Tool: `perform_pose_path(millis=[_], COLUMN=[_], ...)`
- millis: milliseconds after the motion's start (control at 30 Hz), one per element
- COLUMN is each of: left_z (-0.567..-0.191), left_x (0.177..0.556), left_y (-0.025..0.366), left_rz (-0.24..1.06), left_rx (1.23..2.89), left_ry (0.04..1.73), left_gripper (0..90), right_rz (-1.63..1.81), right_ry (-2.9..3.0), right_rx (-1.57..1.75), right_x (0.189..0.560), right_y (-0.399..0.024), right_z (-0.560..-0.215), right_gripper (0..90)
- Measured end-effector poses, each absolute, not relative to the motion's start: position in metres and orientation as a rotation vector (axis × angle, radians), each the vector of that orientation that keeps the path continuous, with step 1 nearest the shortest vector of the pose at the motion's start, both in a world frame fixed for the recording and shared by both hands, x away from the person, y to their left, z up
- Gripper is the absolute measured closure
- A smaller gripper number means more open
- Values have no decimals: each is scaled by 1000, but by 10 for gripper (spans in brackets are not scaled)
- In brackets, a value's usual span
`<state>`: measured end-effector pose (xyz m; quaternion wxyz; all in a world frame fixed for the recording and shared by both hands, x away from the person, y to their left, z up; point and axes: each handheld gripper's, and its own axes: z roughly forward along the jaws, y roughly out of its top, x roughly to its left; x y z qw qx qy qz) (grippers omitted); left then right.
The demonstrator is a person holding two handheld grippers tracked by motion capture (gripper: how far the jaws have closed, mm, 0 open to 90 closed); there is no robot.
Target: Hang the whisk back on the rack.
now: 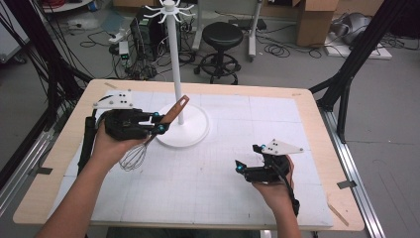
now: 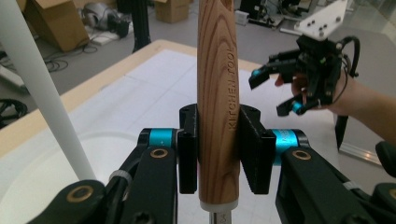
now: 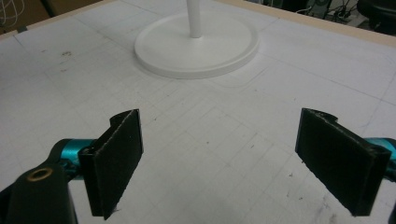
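1 white stand (image 1: 182, 130) is sitting on the table (image 1: 302, 101) just beside 1 whisk (image 1: 148, 139), which the left gripper (image 1: 159, 122) is clamping by its wooden handle above the mat. The right gripper (image 1: 246, 158) is hovering wide apart and empty.

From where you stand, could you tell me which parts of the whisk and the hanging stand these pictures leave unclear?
- Whisk: in the left gripper view the top edge cuts off the handle's hanging hole, and the bottom edge hides the wires.
- Left gripper: its pads cover the handle's middle.
- Stand: in the high view the hooks are too small to judge; the right gripper view crops the pole just above the base.
- Right gripper: open; whatever lies under its jaws is hidden.
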<state>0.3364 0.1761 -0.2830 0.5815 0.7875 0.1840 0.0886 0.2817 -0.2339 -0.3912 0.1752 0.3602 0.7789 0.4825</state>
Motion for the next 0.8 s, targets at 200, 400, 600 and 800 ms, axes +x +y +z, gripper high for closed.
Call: perform_pose_path(millis=[200,400,600,800], left_z=[-269,-257,-247,-235], left_x=[343,348,353,358], left_y=[175,174,174,173], left_rz=[229,242,267,294], left_rx=[1803,1753,1728,1713], left_ry=[429,418,434,445], left_gripper=[706,707,706,707], right_rz=[1368,1367,1365,1361], right_ry=[2216,2218,2223,2224], right_rx=[1015,1005,1003,1007], right_x=[282,282,281,282], right_y=[-231,-231,-229,-229], right_z=[-392,-392,-393,-393], right_gripper=[137,137,137,137])
